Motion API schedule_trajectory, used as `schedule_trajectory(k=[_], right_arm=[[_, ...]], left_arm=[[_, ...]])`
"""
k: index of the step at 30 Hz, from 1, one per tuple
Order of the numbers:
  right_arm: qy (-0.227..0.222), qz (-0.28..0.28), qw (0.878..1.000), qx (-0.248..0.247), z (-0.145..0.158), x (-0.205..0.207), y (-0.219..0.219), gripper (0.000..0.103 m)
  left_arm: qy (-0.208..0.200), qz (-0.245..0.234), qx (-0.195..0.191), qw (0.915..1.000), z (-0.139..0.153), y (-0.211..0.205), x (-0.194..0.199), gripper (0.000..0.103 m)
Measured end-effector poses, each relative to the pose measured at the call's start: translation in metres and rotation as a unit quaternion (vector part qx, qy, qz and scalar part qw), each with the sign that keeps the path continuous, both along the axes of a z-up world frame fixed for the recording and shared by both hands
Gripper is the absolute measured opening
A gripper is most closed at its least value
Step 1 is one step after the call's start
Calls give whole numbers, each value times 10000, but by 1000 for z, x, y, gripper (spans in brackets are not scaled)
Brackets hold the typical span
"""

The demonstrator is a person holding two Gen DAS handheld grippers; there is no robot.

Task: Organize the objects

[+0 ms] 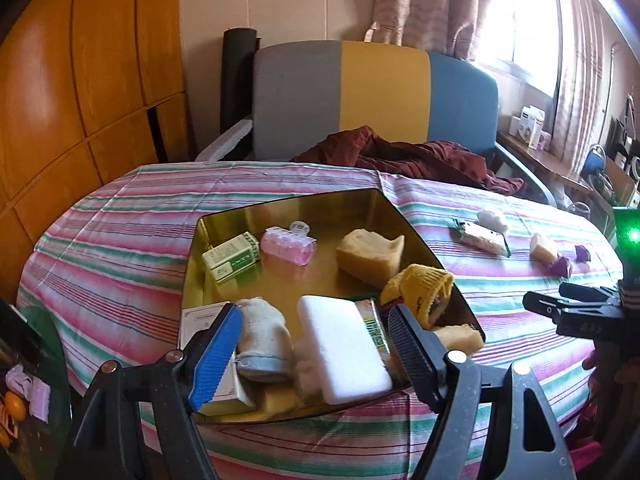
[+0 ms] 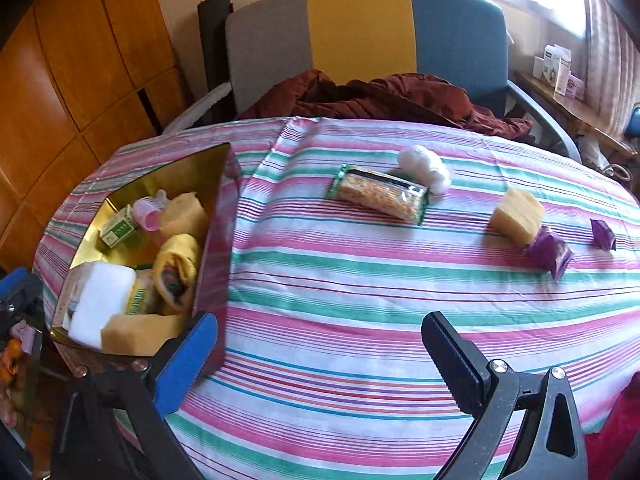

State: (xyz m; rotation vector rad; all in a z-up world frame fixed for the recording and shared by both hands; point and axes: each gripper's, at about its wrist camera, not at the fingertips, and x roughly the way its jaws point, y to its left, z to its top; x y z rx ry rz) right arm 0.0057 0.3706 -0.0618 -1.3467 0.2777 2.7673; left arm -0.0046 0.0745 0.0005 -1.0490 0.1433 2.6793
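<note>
A gold tray (image 1: 288, 208) on the striped tablecloth (image 2: 340, 280) holds a green box (image 1: 232, 258), a pink roller (image 1: 288, 246), a yellow sponge (image 1: 368, 256), a yellow sock (image 1: 420, 288), a white foam block (image 1: 344, 348) and a white sock (image 1: 262, 340). My left gripper (image 1: 314, 344) hangs open over the tray's near end, with the foam block and white sock seen between its fingers. My right gripper (image 2: 320, 356) is open above bare cloth, right of the tray. Beyond it lie a snack packet (image 2: 382, 194), a cotton ball (image 2: 424, 166), a sponge piece (image 2: 518, 216) and two purple packets (image 2: 550, 254).
A grey, yellow and blue chair (image 2: 360, 28) stands behind the table with a maroon cloth (image 2: 380, 92) draped on its seat. Wooden panels (image 1: 80, 80) line the left wall. A shelf with boxes (image 2: 560, 68) runs under the curtained window at right.
</note>
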Motion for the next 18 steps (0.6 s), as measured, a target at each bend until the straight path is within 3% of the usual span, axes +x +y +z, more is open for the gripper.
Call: schedule_trajectory(k=[9,18], right_arm=[[-190,-256,9995,-79,-3,-2,29,103],[-225,-496,9984,148,2,-4,62,103]], left_arm=[[79,-257,-78,9996,7,17,3,77],[69,-624,-104,9980,11,40,2,77]])
